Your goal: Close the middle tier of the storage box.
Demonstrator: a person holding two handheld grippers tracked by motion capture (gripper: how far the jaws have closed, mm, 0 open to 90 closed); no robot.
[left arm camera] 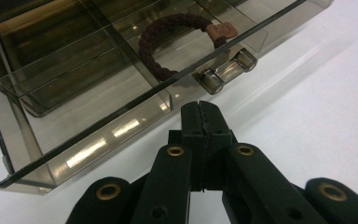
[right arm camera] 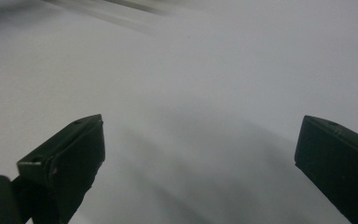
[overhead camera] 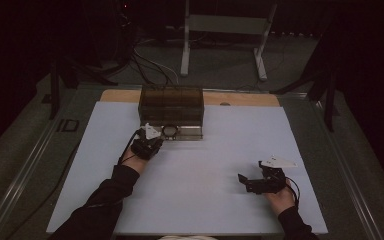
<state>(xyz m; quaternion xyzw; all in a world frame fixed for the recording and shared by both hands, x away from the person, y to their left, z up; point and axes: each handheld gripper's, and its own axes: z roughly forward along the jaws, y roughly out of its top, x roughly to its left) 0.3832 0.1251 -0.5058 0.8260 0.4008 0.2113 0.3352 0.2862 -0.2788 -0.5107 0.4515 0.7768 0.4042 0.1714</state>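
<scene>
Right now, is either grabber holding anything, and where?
Nothing is held. The left gripper is shut on nothing, just short of the clear drawer's handle. The right gripper is open above the white table.

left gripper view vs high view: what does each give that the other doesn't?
Left gripper view alone: the left gripper with its jaws pressed together and nothing between them, just short of the clear handle on the drawer front; a dark braided band with a tan tag lying in a drawer compartment.

High view alone: the right gripper with jaws apart over the bare white table, well away from the box; the person's dark sleeves; the floor and a stand behind.

Both: the smoky transparent drawer box, its bottom drawer pulled out toward the left gripper.
</scene>
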